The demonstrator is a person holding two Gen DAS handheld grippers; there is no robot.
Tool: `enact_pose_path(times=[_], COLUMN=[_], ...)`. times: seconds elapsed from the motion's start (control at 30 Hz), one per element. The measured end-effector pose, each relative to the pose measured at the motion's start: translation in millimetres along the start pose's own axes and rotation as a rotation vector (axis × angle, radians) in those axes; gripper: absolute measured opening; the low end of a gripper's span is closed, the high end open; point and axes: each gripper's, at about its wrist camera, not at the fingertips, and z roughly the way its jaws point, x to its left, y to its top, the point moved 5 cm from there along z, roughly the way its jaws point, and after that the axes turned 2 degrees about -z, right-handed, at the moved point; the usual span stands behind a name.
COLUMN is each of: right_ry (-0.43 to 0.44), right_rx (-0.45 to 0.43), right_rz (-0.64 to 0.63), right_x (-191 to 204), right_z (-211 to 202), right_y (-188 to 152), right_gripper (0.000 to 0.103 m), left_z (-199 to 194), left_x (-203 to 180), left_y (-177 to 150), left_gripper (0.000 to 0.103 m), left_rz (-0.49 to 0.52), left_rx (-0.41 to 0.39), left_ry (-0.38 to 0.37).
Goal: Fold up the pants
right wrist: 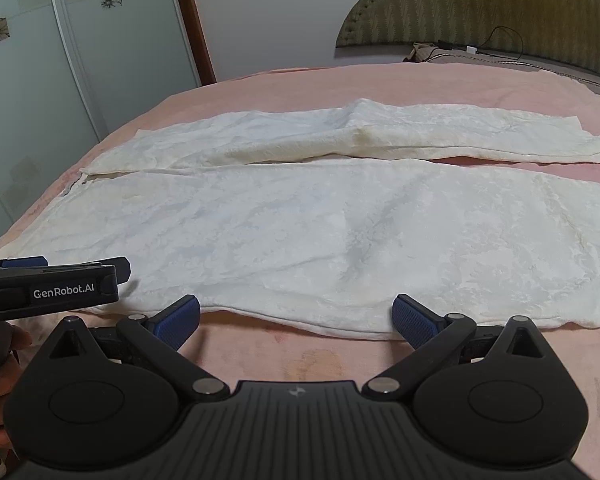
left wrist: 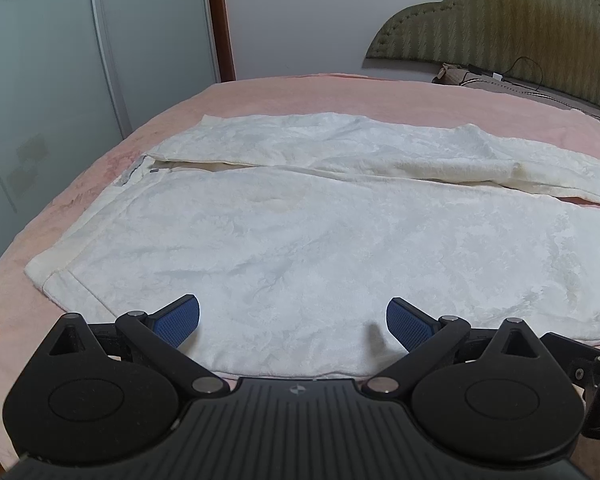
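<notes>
One pink-blanketed bed (left wrist: pixel 340 92) fills both views, backed at far right by one olive padded headboard (left wrist: pixel 496 20) and at far left by one frosted glass wardrobe door with flower motifs (left wrist: pixel 60 60). One pair of white textured fabric pants (left wrist: pixel 300 232) lies spread flat across the bed, waistband at left, its two legs running rightward: the near leg broad and smooth, the far leg rumpled and partly overlapping it near the waist. Two black grippers with blue ribbed pads appear. The left gripper (left wrist: pixel 293 324) hovers over the near edge of the near leg, jaws spread wide, nothing between them. The right gripper (right wrist: pixel 296 320) sits just short of that same near edge, over bare blanket, jaws likewise wide apart and empty. Only the right wrist view shows the far leg's hem (right wrist: pixel 596 148), a strip of pink blanket between the two legs at right, and the left gripper from the side, at near left, with its label. Only the left wrist view shows the waistband corner (left wrist: pixel 44 268) clearly.
</notes>
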Motion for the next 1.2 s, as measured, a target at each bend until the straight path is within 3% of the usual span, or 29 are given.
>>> enact_pose_path(times=[1.03, 1.2], right_ry=[0.049, 0.135], right_rx=[-0.029, -0.073], right_rz=[-0.050, -0.038], right_x=[5.2, 1.5], right_z=[-6.3, -6.2], right_y=[3.1, 22.1], right_gripper=[0.103, 0.103], left_z=[4.9, 10.4], left_x=[-1.3, -0.4], left_y=[-0.9, 9.3], left_gripper=[0.102, 0.102], left_rz=[0.007, 0.013], left_rx=[-0.001, -0.024], left_ry=[-0.013, -0.026])
